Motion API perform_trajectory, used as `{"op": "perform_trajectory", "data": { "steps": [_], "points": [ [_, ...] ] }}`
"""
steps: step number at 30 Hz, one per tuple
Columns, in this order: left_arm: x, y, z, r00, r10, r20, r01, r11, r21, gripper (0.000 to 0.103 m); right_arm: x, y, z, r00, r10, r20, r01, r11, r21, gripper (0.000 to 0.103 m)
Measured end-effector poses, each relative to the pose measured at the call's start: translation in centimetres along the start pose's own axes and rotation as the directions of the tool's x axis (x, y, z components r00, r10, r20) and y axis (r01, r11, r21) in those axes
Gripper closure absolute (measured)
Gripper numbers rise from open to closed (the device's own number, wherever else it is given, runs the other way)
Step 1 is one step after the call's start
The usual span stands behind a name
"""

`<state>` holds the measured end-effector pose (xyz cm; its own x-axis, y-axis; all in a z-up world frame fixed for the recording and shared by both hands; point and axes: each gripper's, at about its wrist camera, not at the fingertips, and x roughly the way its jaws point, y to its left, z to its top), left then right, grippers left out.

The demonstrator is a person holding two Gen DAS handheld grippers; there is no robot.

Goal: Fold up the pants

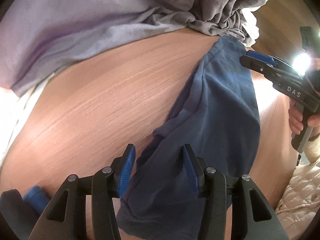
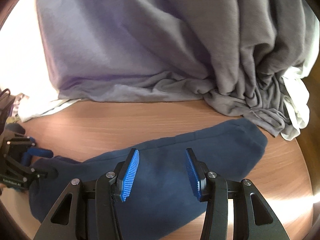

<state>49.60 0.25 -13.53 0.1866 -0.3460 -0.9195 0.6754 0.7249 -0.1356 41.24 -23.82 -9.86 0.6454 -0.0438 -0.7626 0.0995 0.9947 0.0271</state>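
The dark blue pants (image 1: 216, 108) lie folded in a long band on the wooden table (image 1: 104, 92). My left gripper (image 1: 158, 152) is open just above one end of them, cloth lying between and under the fingers. In the right wrist view the pants (image 2: 164, 172) stretch from lower left to the right, and my right gripper (image 2: 162, 154) is open above their middle. The right gripper also shows at the far end of the pants in the left wrist view (image 1: 248, 57), and the left gripper shows at the left edge of the right wrist view (image 2: 40, 160).
A heap of grey and lavender clothes (image 2: 152, 46) with white cloth (image 2: 296, 108) lies along the far side of the table (image 2: 120, 120), touching the pants' far end. A cream quilted garment (image 1: 300, 192) sits at the lower right. A bright light (image 1: 302, 62) glares behind the right gripper.
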Motion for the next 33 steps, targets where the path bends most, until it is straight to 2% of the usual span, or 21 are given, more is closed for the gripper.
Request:
{"op": "perform_trajectory", "data": {
  "steps": [1,2,5,7,10,13,17,19,22,24,25,27,30,31,33],
  "points": [
    [0.1,0.2,-0.2,1.000,-0.014,-0.004,0.014,1.000,-0.010,0.061,-0.1,0.4,-0.1,1.000,0.006,0.002,-0.006,1.000,-0.005,0.056],
    [0.1,0.3,-0.3,1.000,-0.026,0.000,0.026,0.999,-0.022,0.074,0.0,0.8,-0.1,1.000,0.011,0.000,-0.011,1.000,-0.008,0.056],
    [-0.6,0.3,-0.9,0.999,-0.024,0.028,0.025,0.998,-0.060,0.082,0.3,1.2,-0.1,1.000,0.024,-0.003,-0.024,1.000,-0.009,0.056],
    [-1.4,-0.1,-1.3,0.999,-0.002,0.048,0.007,0.995,-0.097,0.083,0.4,1.3,-0.1,1.000,0.030,-0.007,-0.030,1.000,-0.007,0.056],
    [-2.4,-0.3,-1.8,0.996,0.072,0.044,-0.062,0.978,-0.201,0.082,0.7,1.0,0.0,0.999,0.044,-0.013,-0.044,0.999,0.013,0.056],
    [-1.7,0.1,-2.4,0.987,0.161,0.005,-0.152,0.943,-0.297,0.080,1.2,0.4,0.0,0.998,0.051,-0.024,-0.050,0.998,0.044,0.056],
    [-0.4,0.3,-3.3,0.978,0.207,-0.033,-0.206,0.921,-0.330,0.075,1.8,-0.3,-0.1,0.999,0.023,-0.034,-0.021,0.998,0.054,0.056],
    [-0.4,0.0,-3.4,0.974,0.223,-0.031,-0.221,0.920,-0.324,0.074,1.9,-0.6,-0.2,0.999,0.006,-0.035,-0.004,0.999,0.052,0.056],
    [-0.4,-0.4,-3.3,0.964,0.263,-0.043,-0.264,0.915,-0.307,0.066,1.9,-1.1,-0.4,0.999,-0.004,-0.039,0.006,0.998,0.055,0.056],
    [-0.8,-0.8,-3.2,0.947,0.319,-0.038,-0.317,0.907,-0.279,0.056,2.0,-1.4,-0.6,0.999,-0.009,-0.045,0.012,0.998,0.057,0.056],
    [-0.9,-1.0,-3.0,0.941,0.338,-0.032,-0.334,0.904,-0.268,0.056,1.9,-1.5,-0.7,0.999,-0.013,-0.049,0.016,0.998,0.059,0.056],
    [-2.5,-2.6,-2.8,0.916,0.401,0.032,-0.385,0.897,-0.217,0.054,1.6,-1.7,-0.9,0.999,-0.016,-0.044,0.019,0.998,0.060,0.056],
    [-4.6,-5.1,-1.9,0.888,0.432,0.160,-0.417,0.901,-0.119,0.043,0.4,-2.2,-1.2,1.000,-0.007,-0.016,0.008,0.998,0.063,0.056],
    [-4.8,-5.6,-1.6,0.884,0.428,0.185,-0.417,0.904,-0.098,0.043,-0.1,-2.5,-1.2,1.000,-0.006,-0.003,0.006,0.998,0.065,0.056],
    [-5.1,-7.3,-0.2,0.893,0.379,0.241,-0.386,0.922,-0.018,0.043,-1.3,-3.2,-1.3,1.000,-0.001,0.027,-0.001,0.998,0.069,0.054]
  ]
}}
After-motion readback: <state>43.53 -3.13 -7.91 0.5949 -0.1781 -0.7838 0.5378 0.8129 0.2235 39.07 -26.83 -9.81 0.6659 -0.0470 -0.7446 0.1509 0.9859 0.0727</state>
